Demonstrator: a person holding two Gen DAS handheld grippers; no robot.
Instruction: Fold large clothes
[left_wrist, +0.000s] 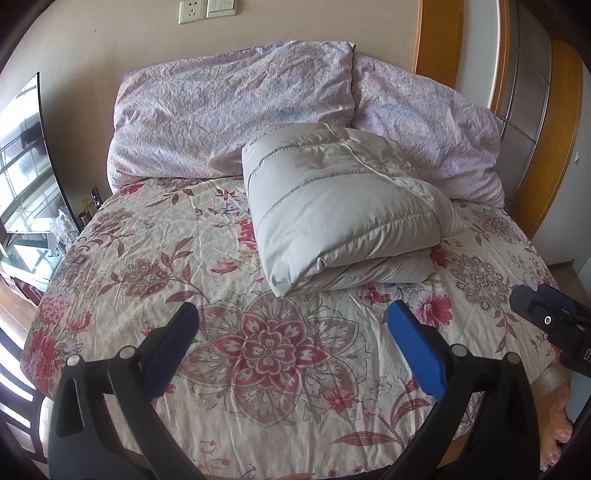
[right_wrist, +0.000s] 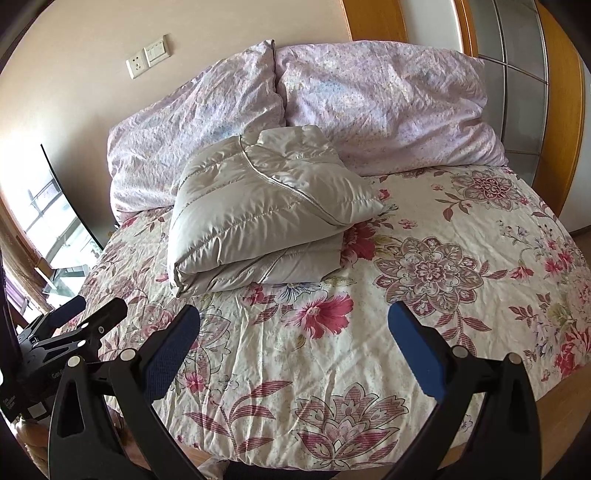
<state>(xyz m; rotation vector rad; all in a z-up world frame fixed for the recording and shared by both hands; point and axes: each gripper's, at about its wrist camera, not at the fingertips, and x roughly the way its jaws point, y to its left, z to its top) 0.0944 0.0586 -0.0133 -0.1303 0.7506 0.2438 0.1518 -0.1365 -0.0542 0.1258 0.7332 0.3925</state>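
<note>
- Floral bed (left_wrist: 147, 240); the padded jacket (left_wrist: 343, 206) lies folded by the pillows (left_wrist: 229, 118).
- I hold left gripper (left_wrist: 293, 328) and right gripper (right_wrist: 293, 328) agape, empty.
- Folding looks finished; next, perhaps tidy.

Bed (left_wrist: 155, 236), covered in floral sheet, is carrying a folded grey padded jacket (left_wrist: 332, 210) ahead of the fingers (left_wrist: 415, 350); two lilac pillows (left_wrist: 229, 110) are lying beyond, touching the jacket.
</note>
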